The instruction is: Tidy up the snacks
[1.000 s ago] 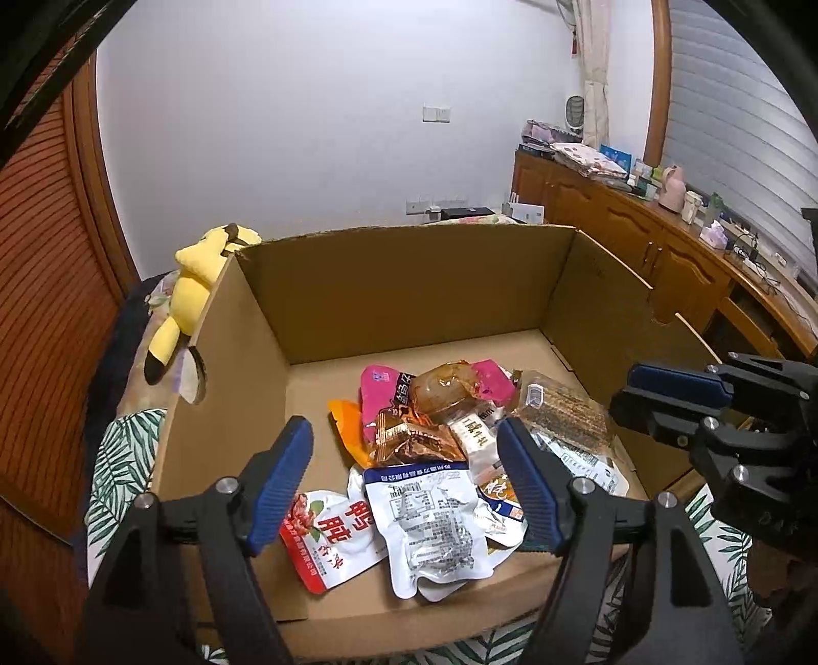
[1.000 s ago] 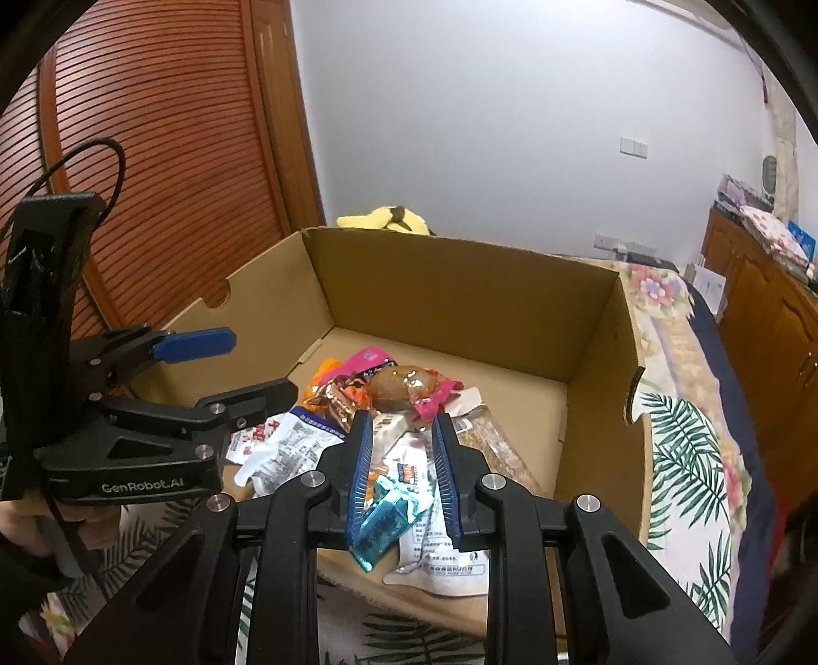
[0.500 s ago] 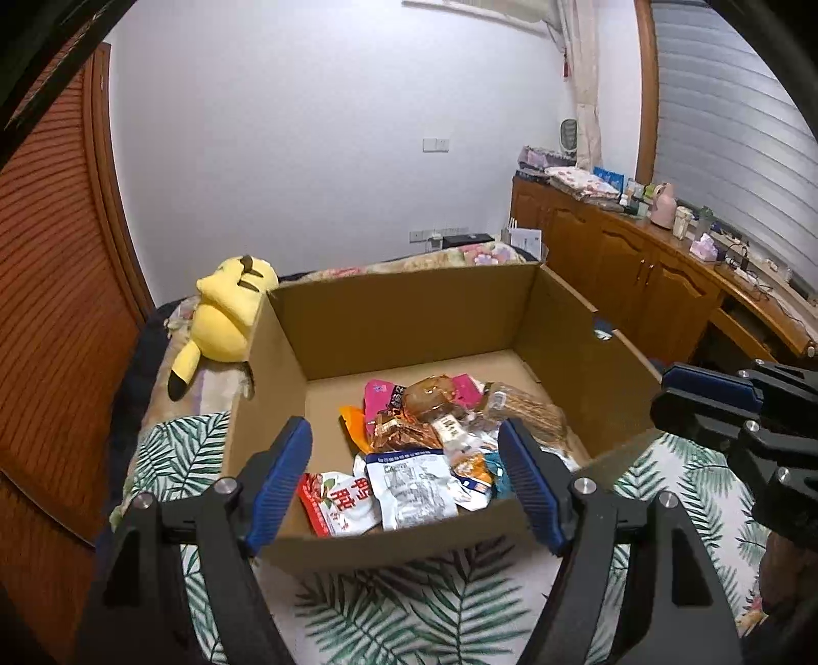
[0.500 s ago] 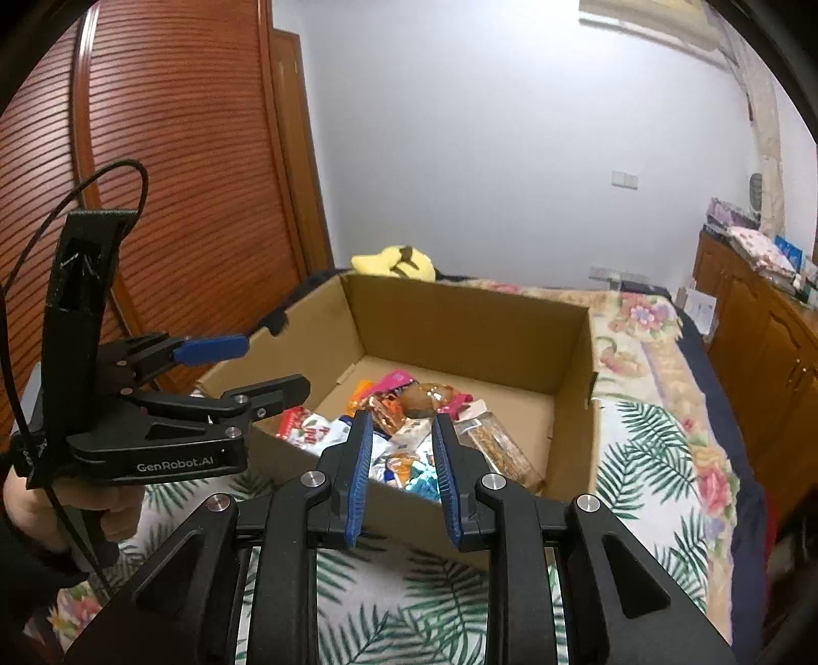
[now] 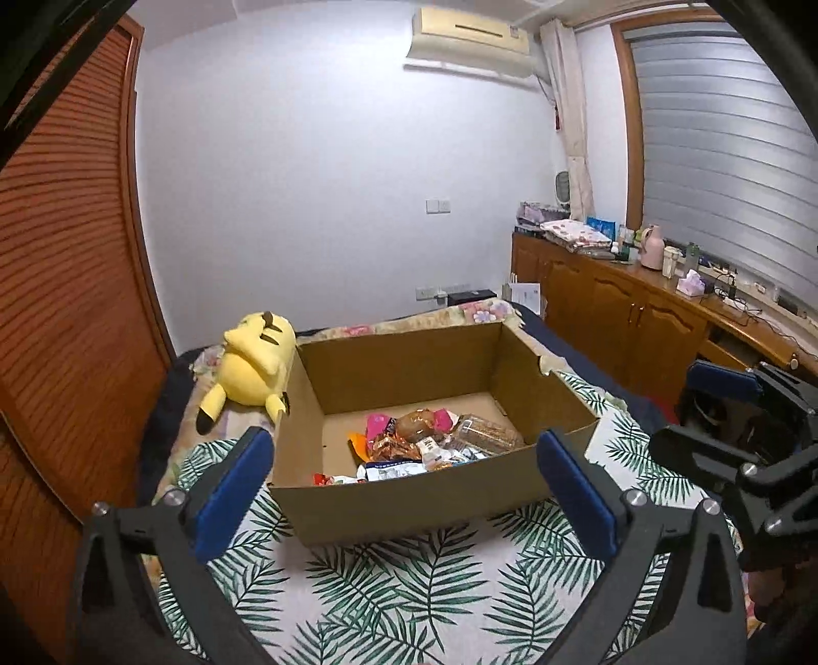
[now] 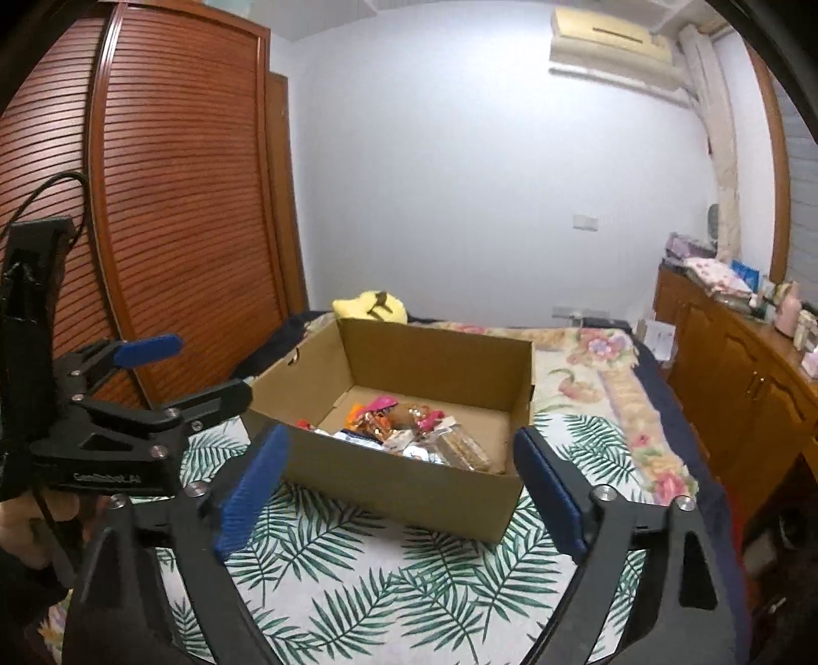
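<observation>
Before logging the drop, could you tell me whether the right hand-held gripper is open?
Open: the right hand-held gripper has its fingers spread wide, nothing between.

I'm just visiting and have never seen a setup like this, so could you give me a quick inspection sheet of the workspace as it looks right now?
Surface: bed with a palm-leaf cover.
Job's things: open cardboard box on the cover; snack packets piled loosely on its floor, toward the near side.
Clutter: yellow plush toy lying beside the box's far left corner.
Grippers: left gripper open, holding nothing; right gripper open, holding nothing; both in front of the box, short of it.
Cables: black cable looping from the left gripper's handle.
Surroundings: slatted wooden wardrobe, wooden sideboard with small items on top, air conditioner on the white wall.
</observation>
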Demonstrator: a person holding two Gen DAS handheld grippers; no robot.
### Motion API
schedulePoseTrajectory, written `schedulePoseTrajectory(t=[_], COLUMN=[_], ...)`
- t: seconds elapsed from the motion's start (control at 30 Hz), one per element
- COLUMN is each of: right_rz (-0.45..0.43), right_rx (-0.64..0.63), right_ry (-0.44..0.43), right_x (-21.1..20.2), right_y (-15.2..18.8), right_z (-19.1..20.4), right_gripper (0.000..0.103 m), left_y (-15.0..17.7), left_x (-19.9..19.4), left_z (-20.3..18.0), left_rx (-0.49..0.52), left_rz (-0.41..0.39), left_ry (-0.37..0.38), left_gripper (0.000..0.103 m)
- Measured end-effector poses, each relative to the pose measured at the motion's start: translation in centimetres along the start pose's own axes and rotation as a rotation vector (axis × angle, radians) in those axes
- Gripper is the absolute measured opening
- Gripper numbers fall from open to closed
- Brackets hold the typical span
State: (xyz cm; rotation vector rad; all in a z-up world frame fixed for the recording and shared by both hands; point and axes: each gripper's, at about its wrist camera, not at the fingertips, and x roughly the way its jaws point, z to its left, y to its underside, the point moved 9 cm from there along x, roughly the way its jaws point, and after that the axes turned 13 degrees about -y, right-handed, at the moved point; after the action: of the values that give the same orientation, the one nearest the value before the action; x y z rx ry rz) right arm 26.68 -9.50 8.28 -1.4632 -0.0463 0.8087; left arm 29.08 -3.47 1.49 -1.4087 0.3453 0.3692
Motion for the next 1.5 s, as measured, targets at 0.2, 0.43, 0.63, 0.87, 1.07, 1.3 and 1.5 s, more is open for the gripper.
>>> schedulePoseTrajectory(t=[0.2,0.43,0.63,0.87,1.07,1.3,1.5], right_rz=[-0.022,-0.021,-0.030,-0.031,-0.041,-0.075,-0.108], right_rx=[0.013,0.032,0.049,0.047,0.049,0.037,0.019], right_ry=[0.011,0.031,0.048,0.062,0.057,0.065,0.081], right_x=[-1.8,-3.2,-4.8,-6.2,-8.1,-11.2,-13.7], right_y=[0.4,1.8,3.0,4.6,5.8,6.7,7.3], right_z=[0.7,1.0,1.1,1.6,2.6,3.8,4.4], right_gripper=[0.103,0.103,0.103,0.103,0.103,0.103,0.103], left_y=[0.2,1.6,3.3,6.2,7.8,8.8,9.2], left_x=[-2.8,-5.4,-6.3,-7.3,-9.2,-12.1,-14.3], left_z=[-0.2,-0.5,-0.7,-0.5,-0.2,-0.3,0.1], left_rx=[0.001,-0.022,-0.020,-0.032,-0.053,-0.058,-0.079], left_rz=[-0.021,-0.027,-0.013,0.007,0.007,-0.012,-0.032], left_ry=[-0.032,-0.037,-0.054,-0.064,-0.072,-0.084,-0.099], left_gripper=[0.103,0.103,0.103,0.103,0.103,0.103,0.103])
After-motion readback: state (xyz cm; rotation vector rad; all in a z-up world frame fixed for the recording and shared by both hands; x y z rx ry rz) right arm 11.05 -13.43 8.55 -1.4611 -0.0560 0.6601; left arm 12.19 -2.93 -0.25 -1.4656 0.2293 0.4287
